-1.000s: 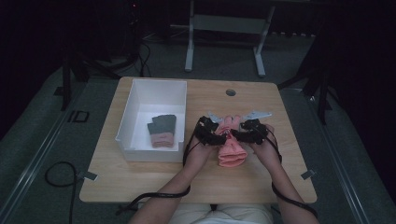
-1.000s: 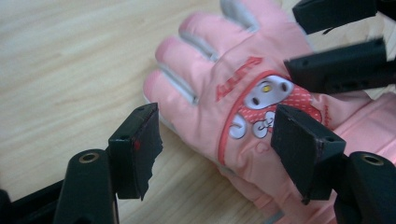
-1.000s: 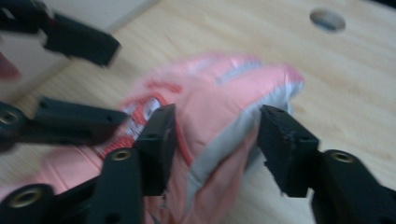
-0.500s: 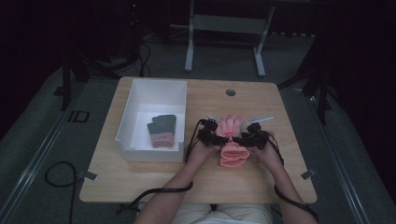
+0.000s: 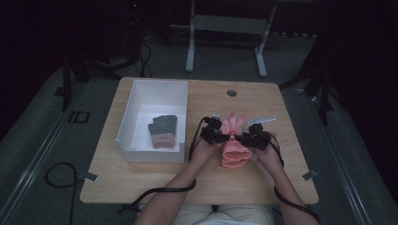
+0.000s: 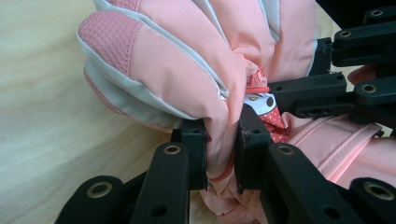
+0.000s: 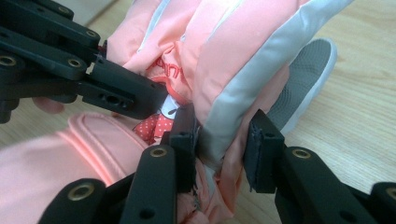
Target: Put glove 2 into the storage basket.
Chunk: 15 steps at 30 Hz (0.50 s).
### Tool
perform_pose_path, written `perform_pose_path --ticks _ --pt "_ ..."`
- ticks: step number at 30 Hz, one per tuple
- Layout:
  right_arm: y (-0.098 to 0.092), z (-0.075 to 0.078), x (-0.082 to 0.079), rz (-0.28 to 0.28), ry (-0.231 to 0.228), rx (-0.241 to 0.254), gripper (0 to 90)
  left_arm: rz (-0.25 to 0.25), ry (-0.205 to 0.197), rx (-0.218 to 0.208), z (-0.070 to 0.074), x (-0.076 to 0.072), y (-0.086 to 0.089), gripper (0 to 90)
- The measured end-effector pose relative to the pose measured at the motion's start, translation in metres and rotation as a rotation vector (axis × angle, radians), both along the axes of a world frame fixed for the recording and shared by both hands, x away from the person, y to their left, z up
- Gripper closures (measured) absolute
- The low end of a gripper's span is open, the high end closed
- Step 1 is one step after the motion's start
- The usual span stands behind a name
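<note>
Jaws on both grippers have just been closing, and each pair now has pink glove (image 5: 233, 140) fabric between it. In the left gripper view, the left gripper (image 6: 221, 149) stands narrow, its pads pinching a thick fold of the glove (image 6: 196, 60) near the wrist. In the right gripper view, the right gripper (image 7: 220, 149) clamps the glove's grey-edged side (image 7: 224, 70); whether its far pad presses fully I cannot tell, but the fabric bunches between the jaws.

From above, the hands have drawn closer together than 1 second ago, with the left gripper (image 5: 213, 131) and right gripper (image 5: 253, 136) now meeting over the glove's middle. The glove lies on the table (image 5: 141, 183), just right of the white bin (image 5: 155, 86), where 2 folded gloves (image 5: 162, 131) already rest.

Judging by that, the grasp is set and the glove is likely ready to be folded or lifted toward the bin.
</note>
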State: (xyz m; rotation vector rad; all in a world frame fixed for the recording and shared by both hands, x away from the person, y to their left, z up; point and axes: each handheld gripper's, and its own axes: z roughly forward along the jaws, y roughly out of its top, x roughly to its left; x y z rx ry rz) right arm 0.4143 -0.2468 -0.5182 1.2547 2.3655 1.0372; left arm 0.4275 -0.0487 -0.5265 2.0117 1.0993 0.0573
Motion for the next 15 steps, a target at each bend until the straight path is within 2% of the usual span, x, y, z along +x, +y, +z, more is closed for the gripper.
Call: perform_pose_path --ticks 4,8,15 --pt "0.001 0.011 -0.004 -0.011 -0.028 0.013 69.3 0.003 -0.026 0.008 0.015 -0.004 0.000 77.2" --pt "0.000 0.027 -0.011 -0.008 -0.071 0.053 69.5 -0.013 -0.066 0.042 0.041 -0.009 0.001 77.7" --pt "-0.003 0.057 -0.021 0.058 -0.139 0.116 69.6 -0.061 -0.115 0.070 0.082 -0.019 0.011 78.4"
